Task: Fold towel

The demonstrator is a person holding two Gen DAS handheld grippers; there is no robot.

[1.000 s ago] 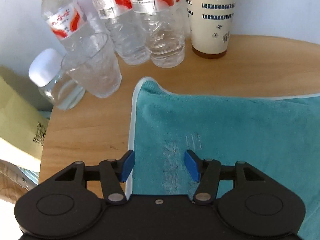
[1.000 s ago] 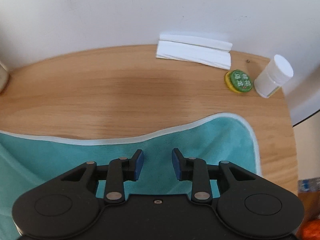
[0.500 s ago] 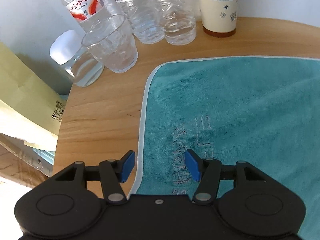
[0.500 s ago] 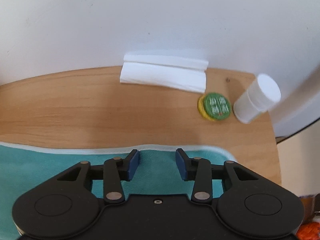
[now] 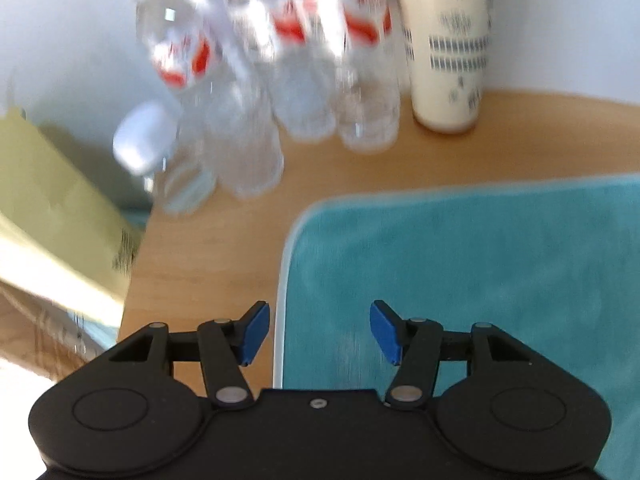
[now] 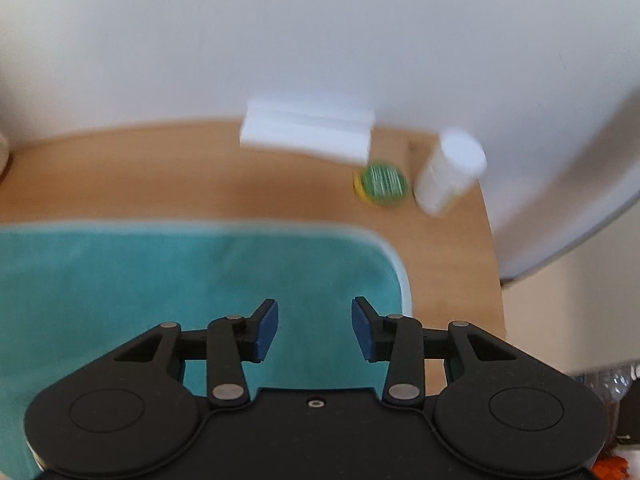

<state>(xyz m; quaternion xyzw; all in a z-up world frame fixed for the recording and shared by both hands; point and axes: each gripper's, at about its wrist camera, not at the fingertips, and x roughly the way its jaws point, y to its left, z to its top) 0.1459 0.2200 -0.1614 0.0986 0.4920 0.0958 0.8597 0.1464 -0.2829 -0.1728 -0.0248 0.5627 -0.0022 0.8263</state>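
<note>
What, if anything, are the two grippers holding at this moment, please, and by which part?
Nothing is held. The left gripper and the right gripper are both open above the teal towel, with no cloth between their fingers.

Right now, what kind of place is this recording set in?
Probably a home or office corner, not a lab: a small round wooden table against a plain white wall, crowded with water bottles, a patterned cup and a teal towel spread flat.

Teal towel (image 5: 480, 264), white trim; cream cup (image 5: 448, 52), dark dotted bands.
</note>
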